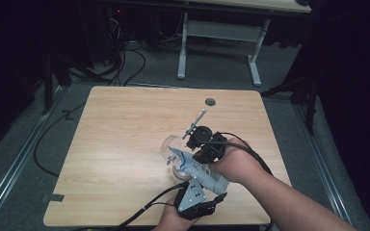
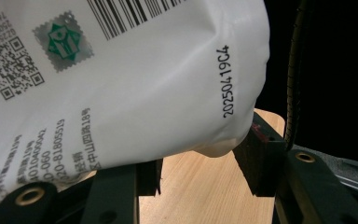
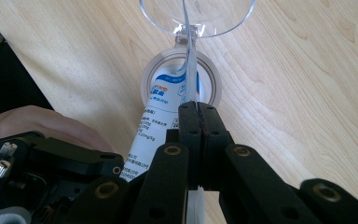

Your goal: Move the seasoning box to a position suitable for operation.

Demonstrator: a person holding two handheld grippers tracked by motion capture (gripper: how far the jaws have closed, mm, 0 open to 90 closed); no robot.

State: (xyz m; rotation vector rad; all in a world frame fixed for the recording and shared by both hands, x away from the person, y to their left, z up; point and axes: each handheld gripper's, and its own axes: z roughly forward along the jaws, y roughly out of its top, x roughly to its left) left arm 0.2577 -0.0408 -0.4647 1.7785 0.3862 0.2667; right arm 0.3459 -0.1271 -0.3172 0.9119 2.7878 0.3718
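A white pouch (image 1: 197,171) with blue print and a barcode is tilted over the table, and my left gripper (image 1: 211,190) is shut on its lower end. In the left gripper view the pouch (image 2: 144,79) bulges between the two jaws of the left gripper (image 2: 203,172). A clear glass (image 1: 169,143) stands just beyond the pouch's upper end. My right gripper (image 3: 198,109) is shut on a thin clear strip (image 3: 189,60) that runs up across the glass (image 3: 200,18). The pouch's blue end (image 3: 161,112) lies over a round ring below the bowl.
The wooden table (image 1: 125,130) has a round grey cable hole (image 1: 210,102) near its far edge. A white desk frame (image 1: 219,33) and floor cables (image 1: 125,62) lie beyond it. A thin rod (image 1: 195,124) sticks up from the right gripper.
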